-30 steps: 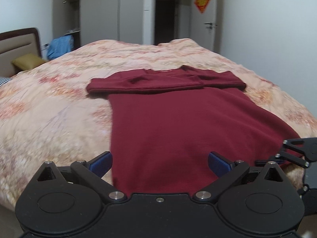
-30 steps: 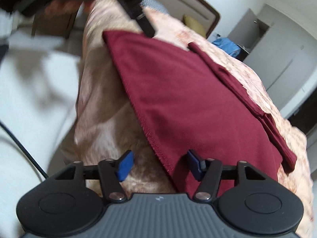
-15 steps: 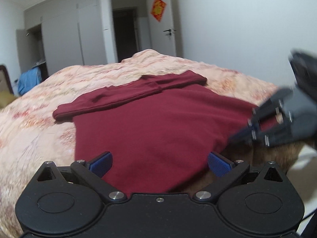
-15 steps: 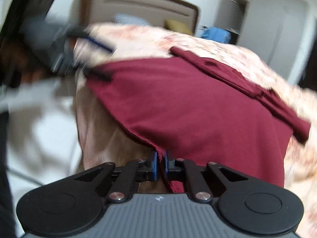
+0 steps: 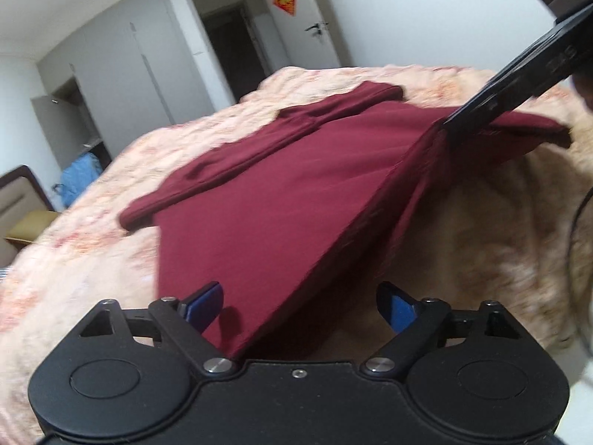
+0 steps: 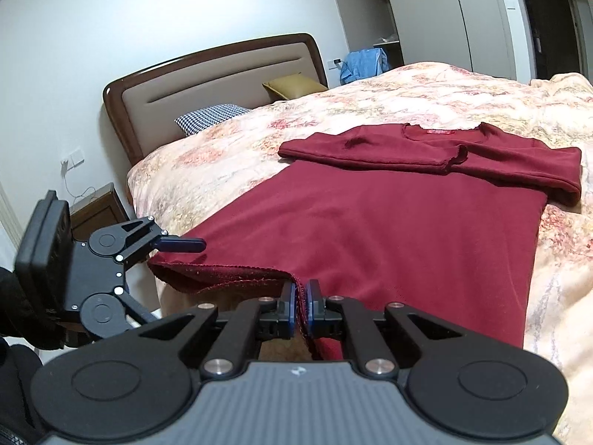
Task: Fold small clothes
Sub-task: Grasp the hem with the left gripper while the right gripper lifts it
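A dark red long-sleeved shirt [image 6: 389, 222] lies face down on the floral bed cover, sleeves folded across near the collar. My right gripper [image 6: 301, 302] is shut on the shirt's bottom hem and lifts it slightly; it also shows in the left wrist view [image 5: 444, 124] pinching the hem. My left gripper [image 5: 296, 298] is open, with the shirt's [image 5: 278, 204] near hem corner lying between its blue fingers. In the right wrist view the left gripper [image 6: 178, 248] sits at the hem's left corner.
The bed [image 6: 463, 89] has a brown headboard [image 6: 207, 81], a checked pillow [image 6: 211, 116] and a yellow cushion [image 6: 294, 85]. A nightstand [image 6: 100, 211] stands at the bed's side. Wardrobes [image 5: 122, 85], a blue cloth [image 5: 79, 178] and a dark doorway [image 5: 229, 44] lie beyond.
My right gripper has lifted the pinched hem, making a raised fold in the shirt. My left gripper has moved around to the hem's other corner and stays open.
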A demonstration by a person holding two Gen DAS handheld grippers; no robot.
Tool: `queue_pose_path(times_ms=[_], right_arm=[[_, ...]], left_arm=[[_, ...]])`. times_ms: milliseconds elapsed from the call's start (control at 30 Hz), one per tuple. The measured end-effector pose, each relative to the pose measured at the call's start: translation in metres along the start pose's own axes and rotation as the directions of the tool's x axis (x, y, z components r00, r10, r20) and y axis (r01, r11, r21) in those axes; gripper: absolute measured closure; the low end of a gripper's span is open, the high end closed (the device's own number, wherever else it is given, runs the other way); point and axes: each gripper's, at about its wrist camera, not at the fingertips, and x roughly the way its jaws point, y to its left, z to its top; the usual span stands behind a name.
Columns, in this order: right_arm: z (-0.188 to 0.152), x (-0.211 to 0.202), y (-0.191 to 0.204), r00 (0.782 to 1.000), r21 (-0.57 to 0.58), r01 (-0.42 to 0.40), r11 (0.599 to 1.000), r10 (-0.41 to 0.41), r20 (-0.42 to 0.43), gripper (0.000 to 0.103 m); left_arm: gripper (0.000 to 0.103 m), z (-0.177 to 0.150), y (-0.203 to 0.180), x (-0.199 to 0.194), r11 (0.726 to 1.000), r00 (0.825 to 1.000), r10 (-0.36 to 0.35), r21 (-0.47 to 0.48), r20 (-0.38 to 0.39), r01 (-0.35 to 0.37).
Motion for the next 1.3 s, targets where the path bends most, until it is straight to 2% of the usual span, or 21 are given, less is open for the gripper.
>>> queue_pose_path(times_ms=[167,200,233,267,333,533,567,633,667,700,833,867,967,1033,1100,1167,1233,1300], right_arm=[[0.001,-0.001,-0.002,1.0,0.014,0.003,1.0,-0.003,0.011,0.096],[0.002,-0.001,-0.002,1.0,0.016,0.003,1.0,-0.003,0.014,0.096],[0.002,-0.002,-0.003,1.0,0.016,0.003,1.0,-0.004,0.016,0.096],[0.002,-0.001,-0.002,1.0,0.014,0.006,1.0,-0.006,0.016,0.096],[0.001,-0.001,-0.001,1.0,0.01,0.011,1.0,-0.011,0.015,0.096],[-0.007,-0.002,0.007,0.998,-0.04,0.06,0.997,-0.06,-0.001,0.095],[-0.009,-0.002,0.011,0.997,-0.06,0.079,0.995,-0.079,-0.001,0.092],[-0.014,-0.002,0.018,0.993,-0.105,0.12,0.987,-0.121,0.003,0.074],[-0.017,-0.002,0.023,0.99,-0.13,0.14,0.982,-0.141,0.003,0.061],[-0.021,-0.002,0.027,0.988,-0.152,0.151,0.977,-0.152,0.002,0.054],[-0.038,0.001,0.043,0.979,-0.237,0.197,0.951,-0.203,-0.002,0.042],[-0.043,0.002,0.048,0.974,-0.272,0.221,0.937,-0.229,0.002,0.038],[-0.058,0.009,0.062,0.947,-0.399,0.302,0.866,-0.321,0.019,0.036],[-0.067,0.013,0.068,0.905,-0.465,0.398,0.791,-0.42,0.06,0.04],[-0.074,0.011,0.071,0.853,-0.492,0.496,0.715,-0.509,0.12,0.049],[-0.076,0.003,0.069,0.823,-0.47,0.551,0.689,-0.543,0.167,0.052],[-0.077,-0.007,0.067,0.813,-0.437,0.575,0.692,-0.545,0.207,0.06],[-0.077,-0.015,0.068,0.801,-0.427,0.594,0.681,-0.547,0.242,0.076]], left_arm=[[0.036,-0.015,0.015,-0.008,0.995,0.996,0.086,0.055,0.014,-0.087],[0.047,-0.016,0.018,-0.01,0.994,0.995,0.093,0.062,0.021,-0.094],[0.057,-0.017,0.021,-0.013,0.993,0.995,0.094,0.067,0.03,-0.096],[0.059,-0.017,0.024,-0.015,0.992,0.995,0.096,0.073,0.042,-0.099],[0.073,-0.016,0.03,-0.02,0.991,0.992,0.098,0.087,0.076,-0.105],[0.092,0.007,0.056,-0.022,0.999,0.989,0.045,0.024,0.138,-0.049],[0.093,0.013,0.062,-0.021,0.999,0.988,0.035,-0.002,0.147,-0.035],[0.094,0.027,0.073,-0.018,0.999,0.986,0.017,-0.044,0.166,-0.01],[0.094,0.034,0.079,-0.016,0.998,0.984,0.011,-0.06,0.176,0.0],[0.094,0.041,0.082,-0.015,0.997,0.982,0.005,-0.073,0.187,0.008],[0.096,0.068,0.094,-0.007,0.995,0.974,0.0,-0.097,0.226,0.022],[0.096,0.075,0.096,-0.005,0.994,0.973,0.0,-0.102,0.232,0.024],[0.096,0.092,0.101,-0.003,0.993,0.968,0.003,-0.112,0.25,0.026],[0.096,0.098,0.103,-0.004,0.994,0.966,0.01,-0.105,0.258,0.017],[0.096,0.101,0.102,-0.007,0.995,0.965,0.016,-0.099,0.262,0.011],[0.096,0.099,0.101,-0.012,0.995,0.965,0.019,-0.101,0.26,0.007],[0.096,0.094,0.102,-0.017,0.995,0.965,0.019,-0.104,0.261,0.008],[0.097,0.088,0.1,-0.022,0.994,0.966,0.024,-0.113,0.259,0.006]])
